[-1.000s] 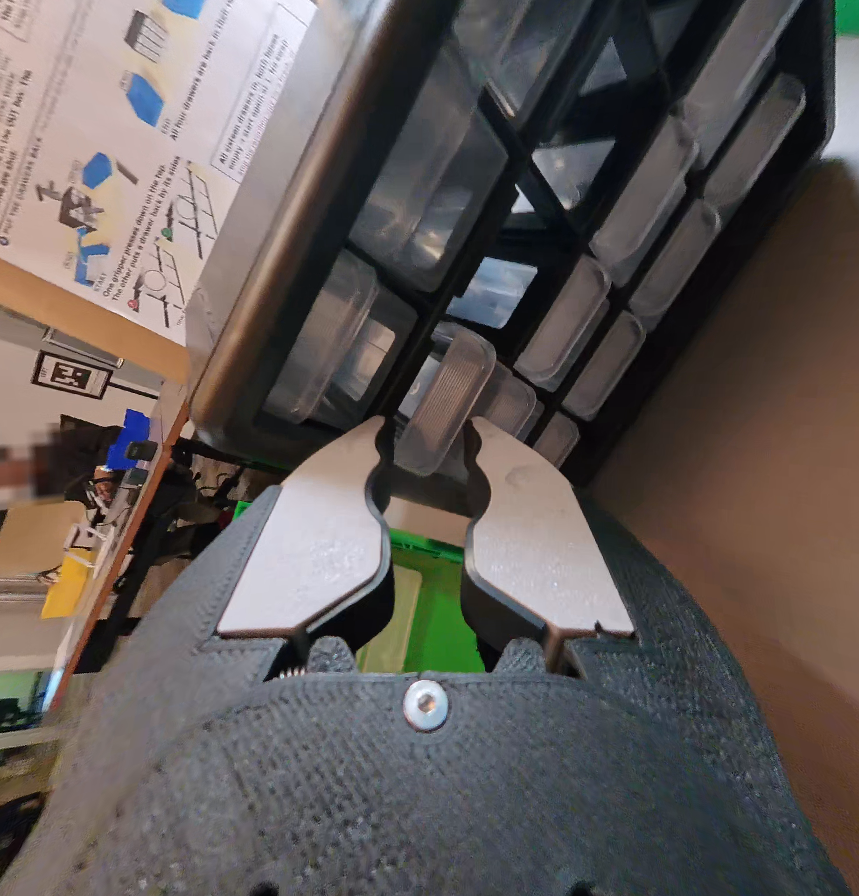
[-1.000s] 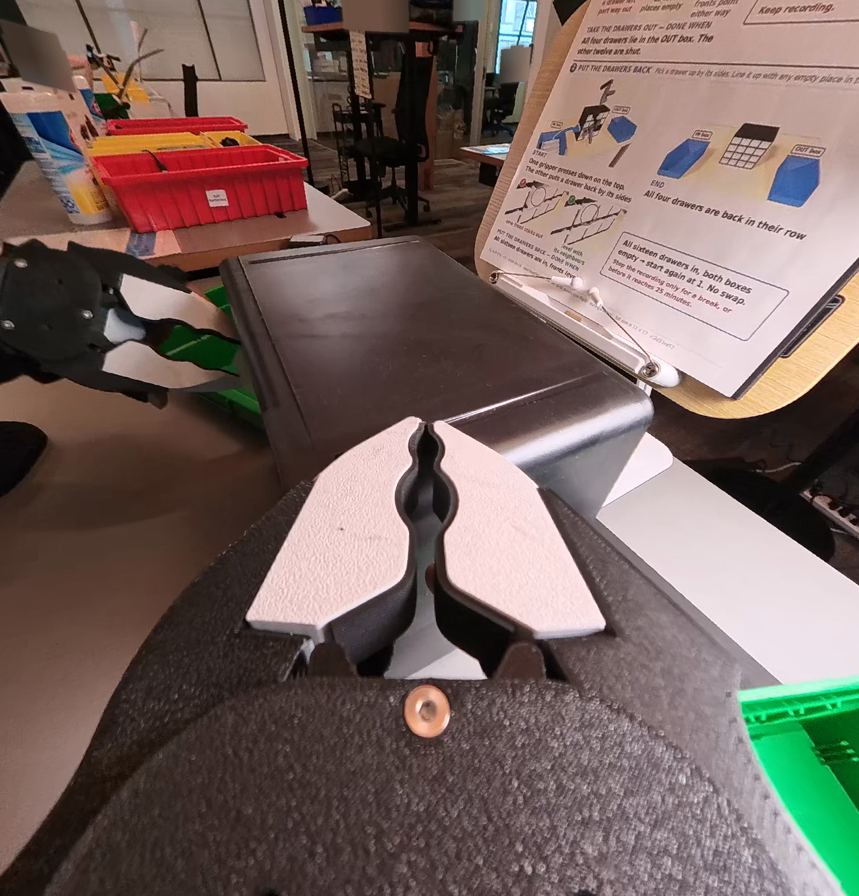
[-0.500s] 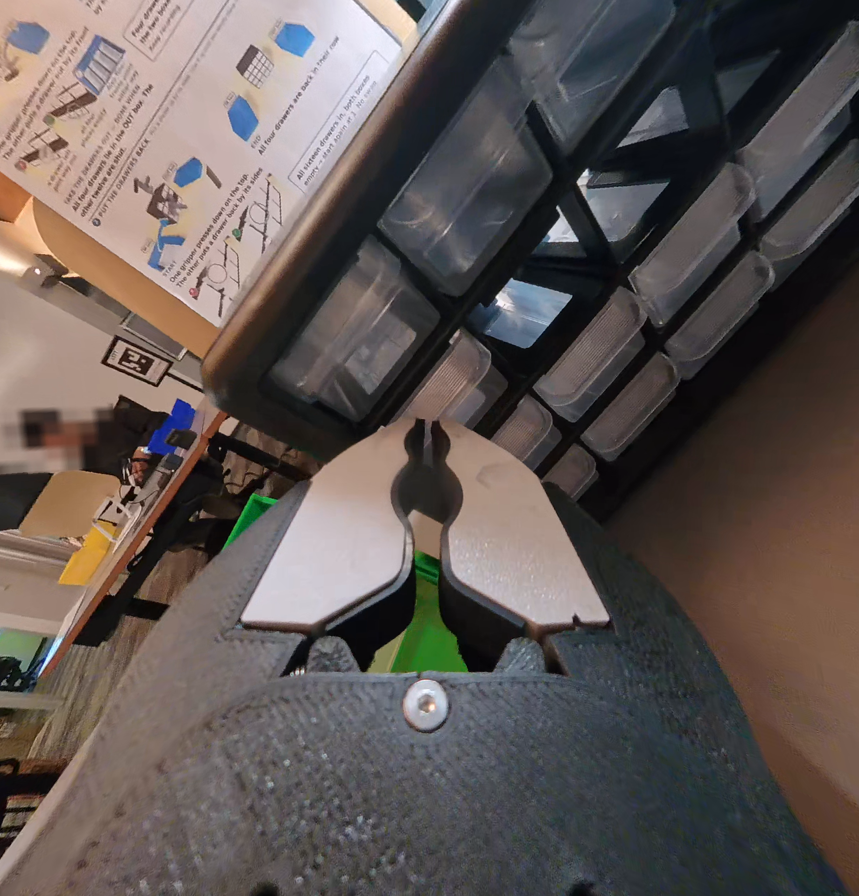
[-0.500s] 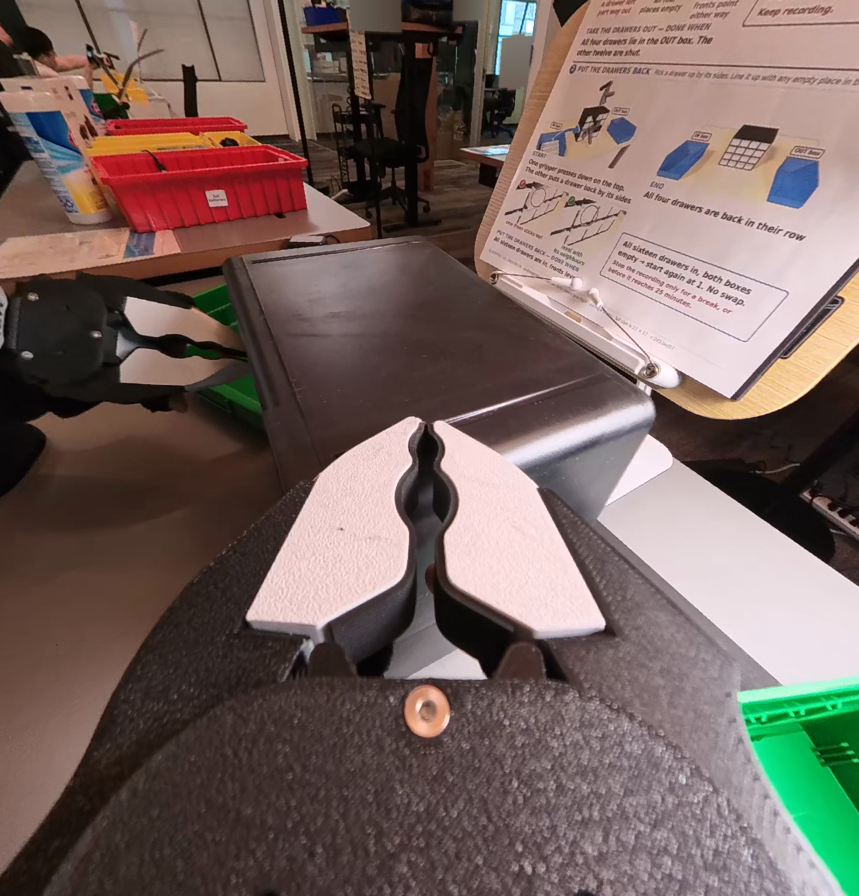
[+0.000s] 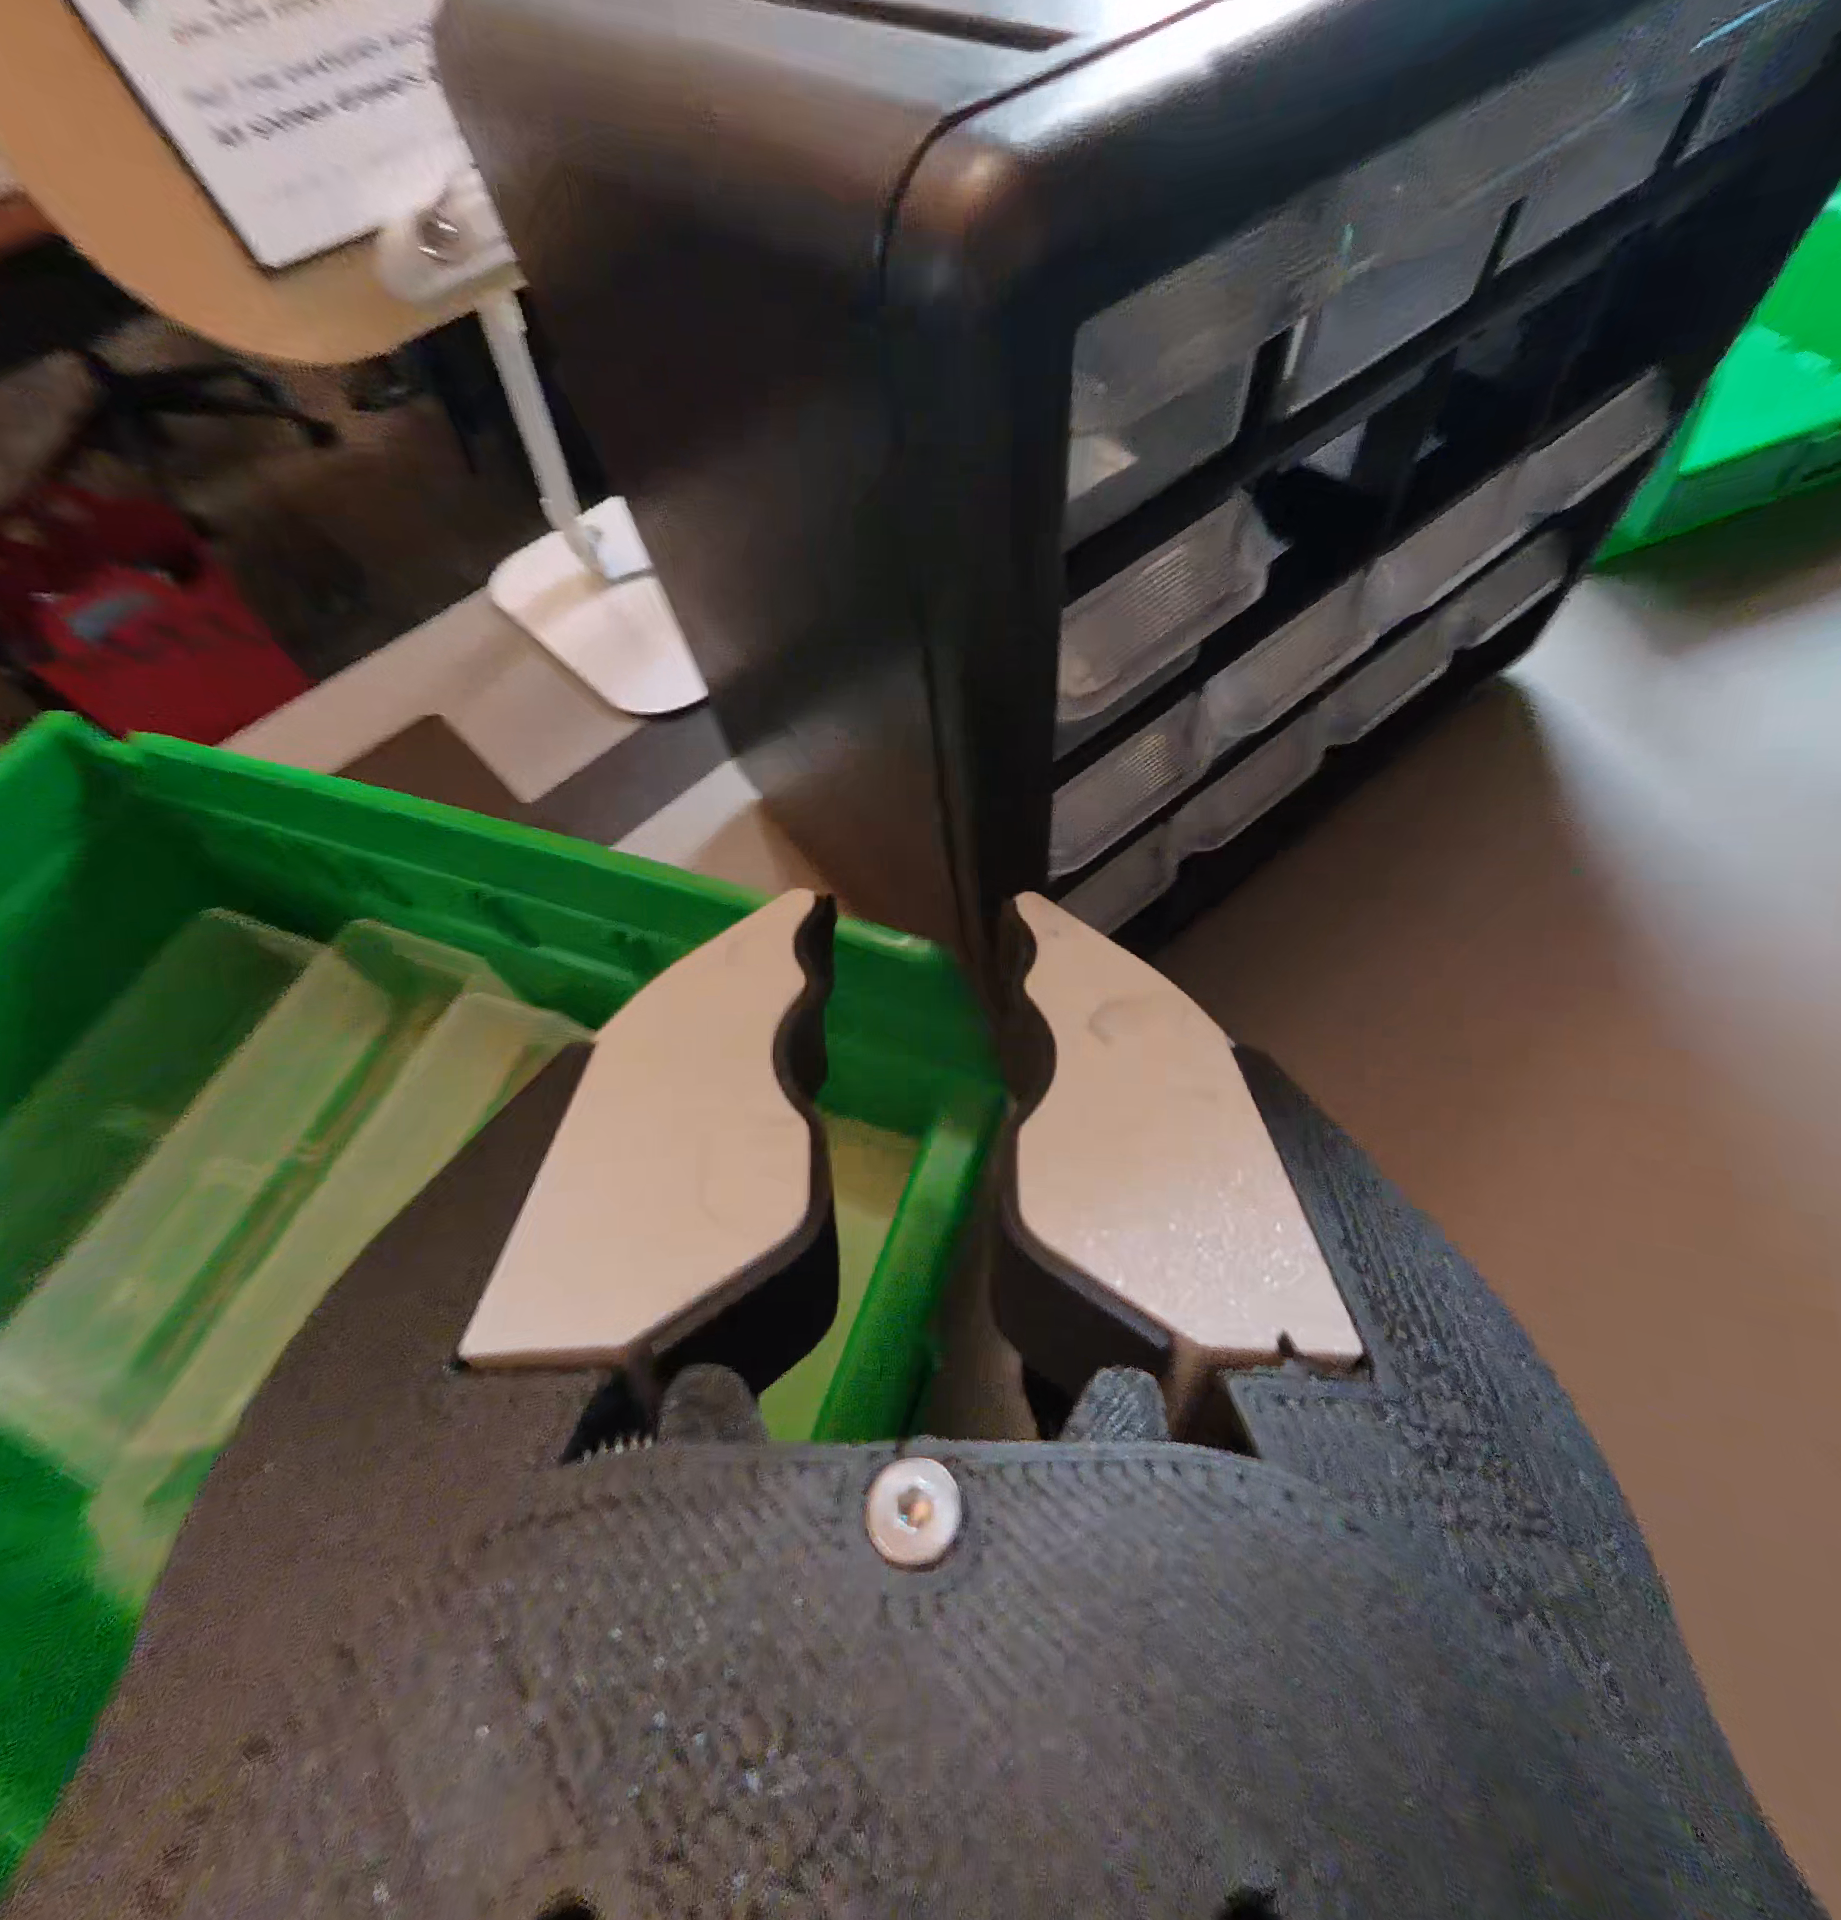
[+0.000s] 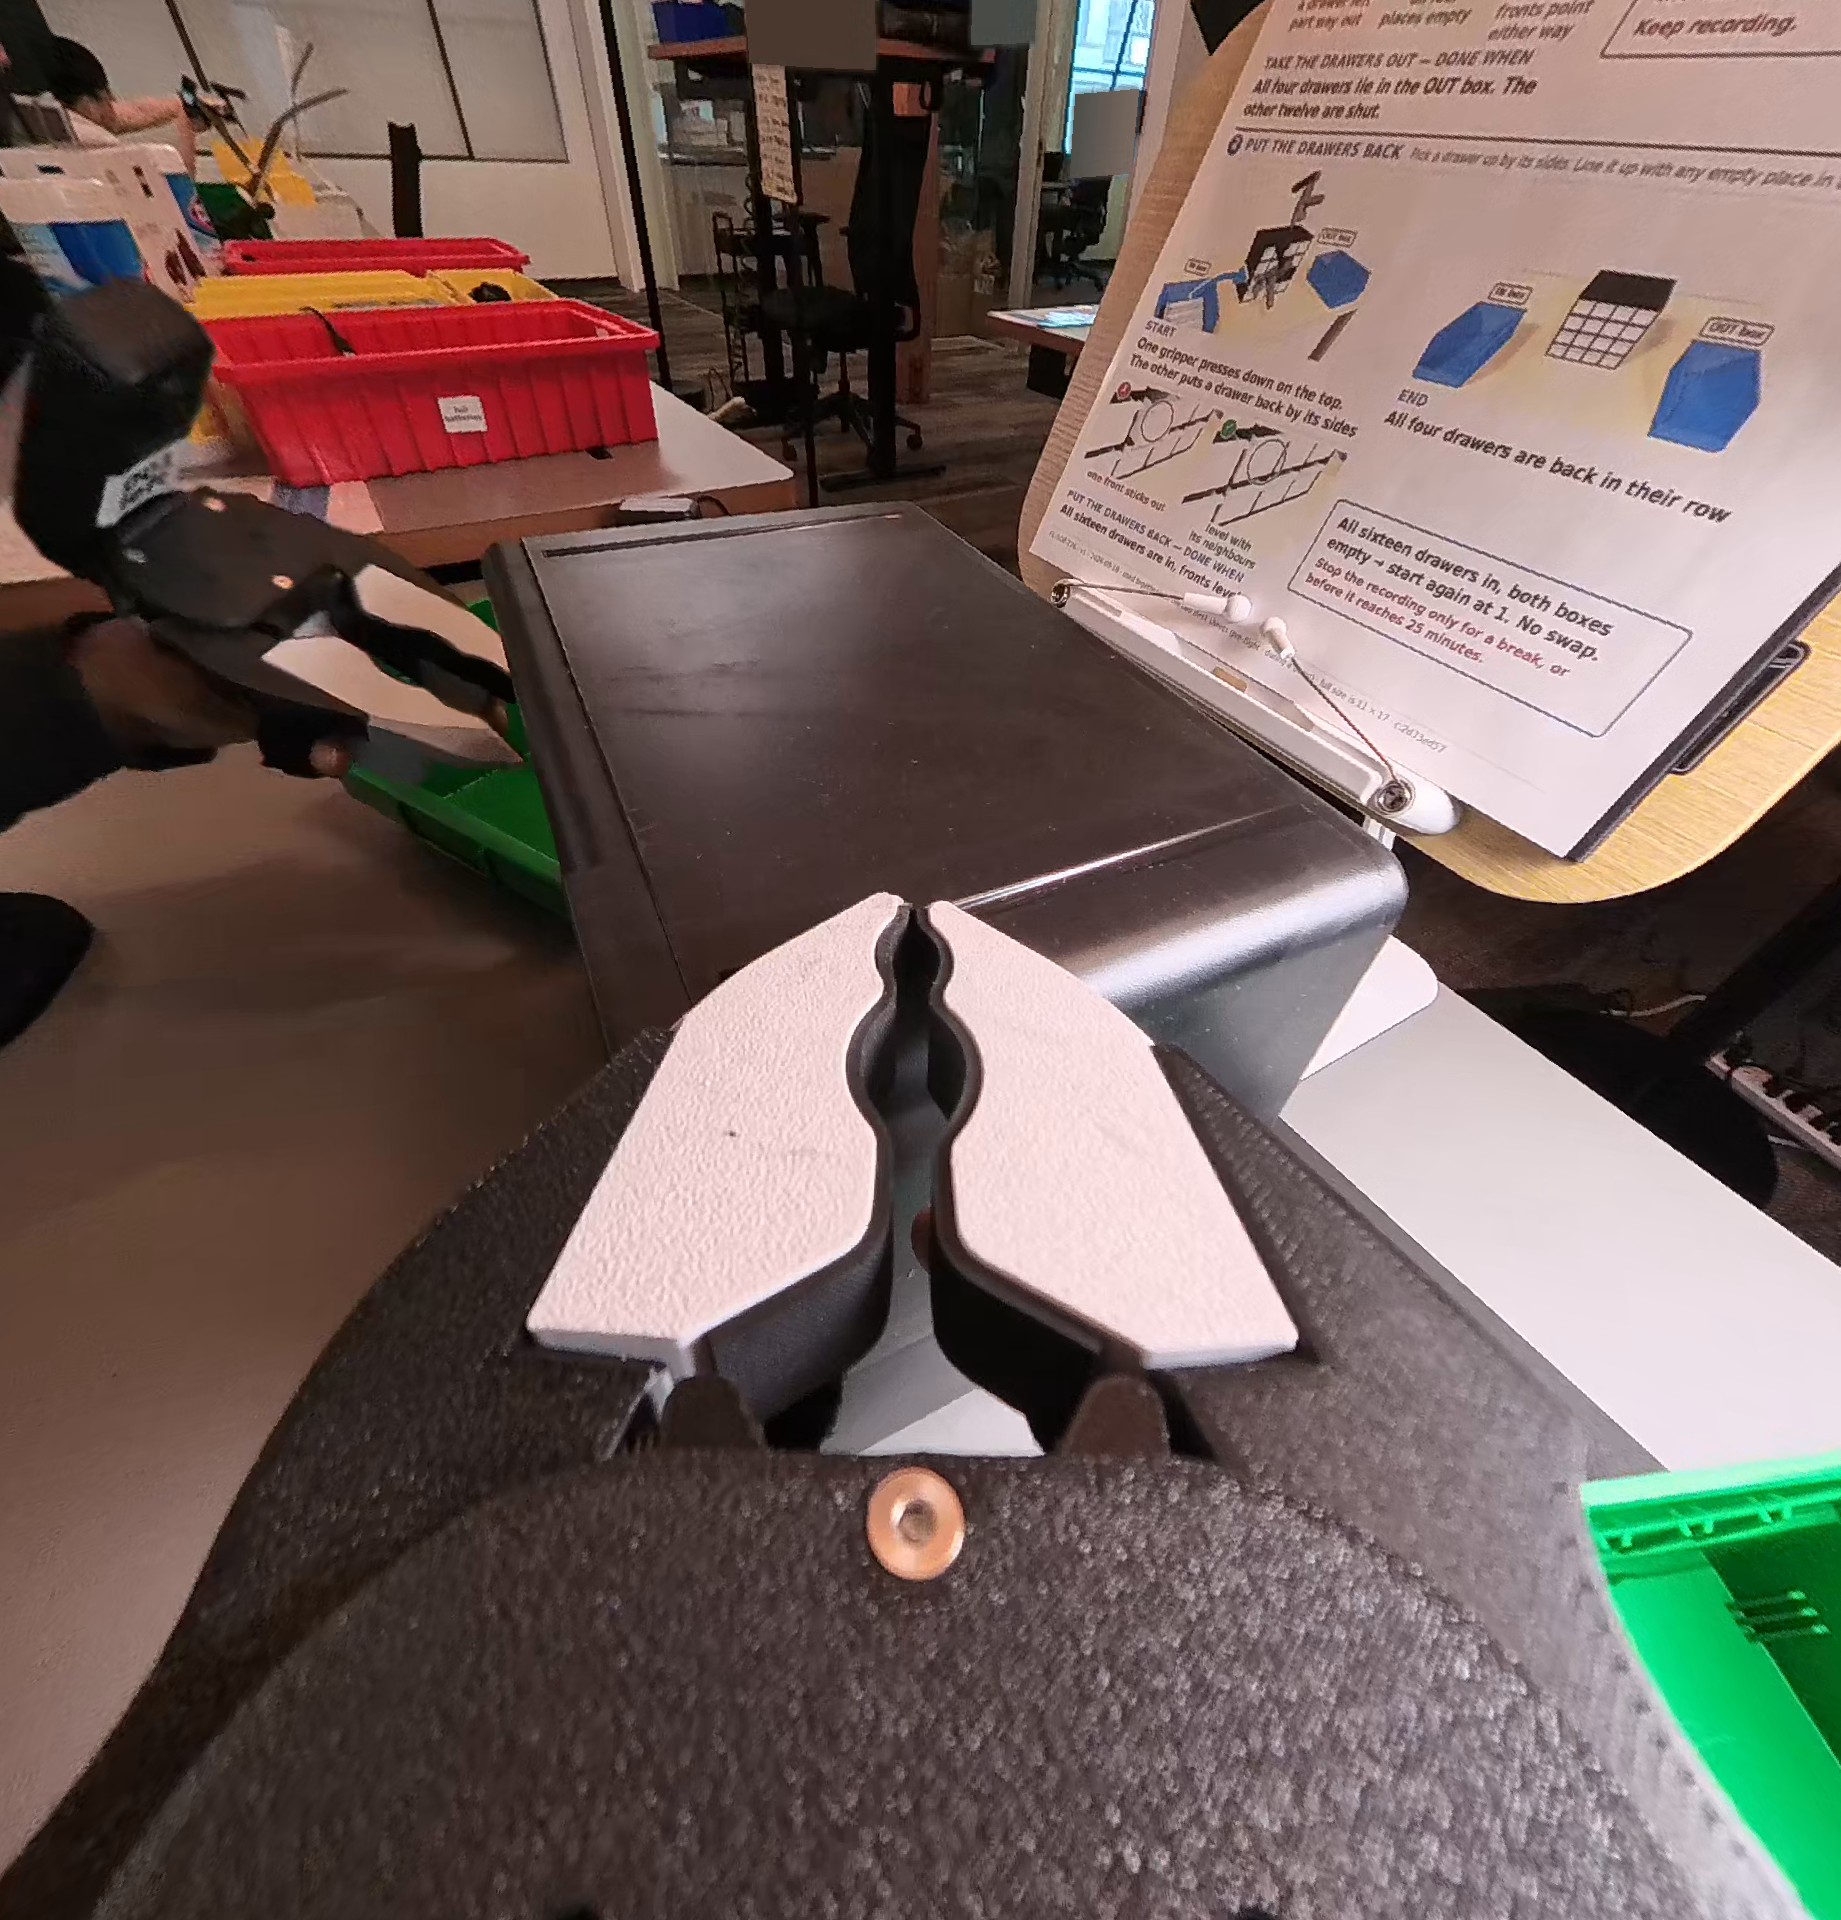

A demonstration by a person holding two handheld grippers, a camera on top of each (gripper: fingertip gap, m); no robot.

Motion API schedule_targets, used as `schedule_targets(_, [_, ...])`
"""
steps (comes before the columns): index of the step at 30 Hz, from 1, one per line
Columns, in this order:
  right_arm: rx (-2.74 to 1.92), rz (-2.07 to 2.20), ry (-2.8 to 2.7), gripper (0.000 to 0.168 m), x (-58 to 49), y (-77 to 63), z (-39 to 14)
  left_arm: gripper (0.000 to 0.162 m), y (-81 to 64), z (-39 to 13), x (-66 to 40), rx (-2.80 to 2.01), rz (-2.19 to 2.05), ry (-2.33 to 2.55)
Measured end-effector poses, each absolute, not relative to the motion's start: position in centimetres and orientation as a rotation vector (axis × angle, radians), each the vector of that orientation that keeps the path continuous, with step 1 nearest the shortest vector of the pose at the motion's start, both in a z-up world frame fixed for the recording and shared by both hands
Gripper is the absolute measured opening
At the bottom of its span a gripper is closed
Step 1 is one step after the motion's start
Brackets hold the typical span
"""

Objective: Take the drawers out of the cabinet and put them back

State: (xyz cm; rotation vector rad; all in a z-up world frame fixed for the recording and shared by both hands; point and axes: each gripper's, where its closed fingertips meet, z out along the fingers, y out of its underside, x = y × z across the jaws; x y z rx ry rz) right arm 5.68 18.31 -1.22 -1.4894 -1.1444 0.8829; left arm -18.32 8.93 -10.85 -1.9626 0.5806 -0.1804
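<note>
Left gripper, fingers apart & empty, over green bin w/ clear drawers; right gripper, closed & empty, atop black cabinet.

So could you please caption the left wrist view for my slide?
Open left tool over green bin of drawers, beside cabinet.

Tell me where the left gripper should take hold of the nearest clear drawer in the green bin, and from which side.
Probably by its two long side walls, coming down from above. The clear drawer lies open side up in the green bin, its long walls exposed. The left gripper is open and empty beside the cabinet, so its fingers could straddle the drawer's narrow width.
</note>
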Motion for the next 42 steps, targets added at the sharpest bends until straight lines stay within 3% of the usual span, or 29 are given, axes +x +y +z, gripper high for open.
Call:
schedule_targets(5, [-1.494,0.853,-1.149,0.0,5.7,18.3,-1.2,0.036,10.2,-10.8,-15.2,-1.92,-0.359,0.577])
schedule_targets(8, [-1.503,0.852,-1.149,0.0,5.7,18.3,-1.2,0.027,11.0,-10.8,-15.5,-1.919,-0.276,0.571])
schedule_targets(20, [-1.514,0.9,-1.126,0.0,5.8,18.4,-1.2,0.023,9.4,-10.9,-15.2,-1.965,-0.198,0.622])
schedule_targets(27, [-1.518,0.895,-1.126,0.0,5.8,18.4,-1.2,0.028,8.9,-9.2,-23.5,-2.121,0.061,0.729])
schedule_targets(39, [-1.516,0.914,-1.118,0.0,5.8,18.4,-1.2,0.033,6.3,-18.1,-36.1,-2.614,0.646,1.511])
schedule_targets(42, [-1.513,0.916,-1.12,0.0,5.8,18.4,-1.2,0.025,5.5,-19.5,-37.4,-2.68,0.733,1.639])
